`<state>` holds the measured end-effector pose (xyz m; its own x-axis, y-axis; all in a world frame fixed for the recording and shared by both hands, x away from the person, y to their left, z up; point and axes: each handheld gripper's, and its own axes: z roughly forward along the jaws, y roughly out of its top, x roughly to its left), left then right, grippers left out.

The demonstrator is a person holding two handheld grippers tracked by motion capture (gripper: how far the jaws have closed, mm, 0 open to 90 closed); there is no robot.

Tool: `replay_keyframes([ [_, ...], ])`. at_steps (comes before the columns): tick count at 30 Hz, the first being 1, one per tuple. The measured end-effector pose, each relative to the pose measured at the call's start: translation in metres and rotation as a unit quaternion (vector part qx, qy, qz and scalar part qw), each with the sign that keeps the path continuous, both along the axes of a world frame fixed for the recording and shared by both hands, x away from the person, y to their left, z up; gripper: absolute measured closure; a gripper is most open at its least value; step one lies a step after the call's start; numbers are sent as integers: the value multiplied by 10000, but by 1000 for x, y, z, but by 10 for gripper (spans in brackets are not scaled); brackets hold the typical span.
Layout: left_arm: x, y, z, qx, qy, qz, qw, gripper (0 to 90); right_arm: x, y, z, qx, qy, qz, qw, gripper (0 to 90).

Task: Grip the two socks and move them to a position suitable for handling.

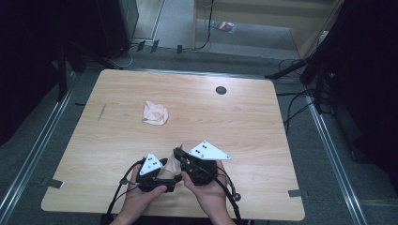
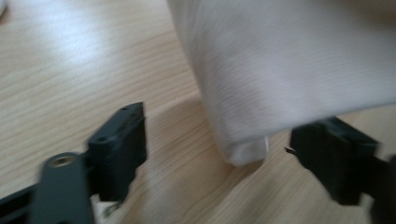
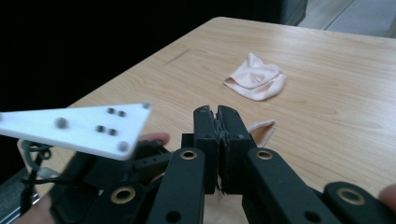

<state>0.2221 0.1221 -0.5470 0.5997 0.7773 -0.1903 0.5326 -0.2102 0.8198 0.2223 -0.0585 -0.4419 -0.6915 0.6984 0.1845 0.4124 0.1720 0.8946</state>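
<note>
On the table (image 1: pixel 244 117), near its front edge, the left gripper (image 1: pixel 170 169) sits just left of the right gripper (image 1: pixel 179 153), with a sock (image 1: pixel 172 164) hanging between the 2. A second sock (image 1: pixel 155 113) lies bunched behind them, well apart (left of the table's middle). A round grommet (image 1: pixel 221 90) lies farther back, to the right.

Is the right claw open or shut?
Shut: right claw has its jaws pressed together, pinching the edge of the pale cloth.
</note>
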Motion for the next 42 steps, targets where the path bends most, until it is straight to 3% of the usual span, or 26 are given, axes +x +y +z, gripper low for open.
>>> replay_keyframes([
  [1,0,-1,0,109,-34,166,9998,286,-1,0,1,17,-2,13,10000,887],
  [2,-1,-1,0,138,-70,203,9997,407,-1,-1,2,13,-16,19,10000,887],
  [4,-1,1,2,114,-130,251,9995,514,-1,-2,3,51,-13,20,10000,887],
  [8,-5,8,8,194,-438,389,9981,779,-1,-6,5,100,-21,-34,9999,888],
  [10,-7,14,13,267,-604,513,9965,853,0,-9,6,110,-35,-62,9999,888],
  [13,-11,20,20,439,-926,731,9920,887,1,-11,5,118,-27,-81,9999,889],
  [16,-17,26,28,769,-1317,992,9833,891,4,-12,-2,68,-54,-129,9999,890],
  [18,-19,27,31,1039,-1506,1197,9758,892,7,-12,-10,76,19,-145,9999,890],
  [20,-22,25,31,1447,-1705,1241,9667,891,10,-11,-17,45,109,-131,9998,890],
  [21,-22,24,30,1608,-1719,1234,9640,891,11,-10,-21,17,142,-140,9998,890],
  [22,-21,22,28,1673,-1657,1195,9645,891,13,-10,-25,-17,191,-157,9997,891],
  [25,-17,19,19,1656,-1296,1032,9722,891,18,-11,-37,-133,302,-218,9992,891],
  [27,-16,15,14,1717,-1139,886,9745,889,20,-13,-44,-237,363,-280,9987,890],
  [34,-16,6,9,1500,-936,515,9829,825,27,-26,-63,-497,526,-419,9965,890],
  [35,-16,6,8,1414,-870,443,9851,810,27,-28,-65,-516,530,-421,9964,890],
  [38,-14,7,6,1279,-742,346,9884,762,28,-32,-69,-604,544,-459,9956,890],
  [42,-15,8,7,1222,-689,225,9899,673,32,-39,-73,-686,571,-475,9949,891],
])
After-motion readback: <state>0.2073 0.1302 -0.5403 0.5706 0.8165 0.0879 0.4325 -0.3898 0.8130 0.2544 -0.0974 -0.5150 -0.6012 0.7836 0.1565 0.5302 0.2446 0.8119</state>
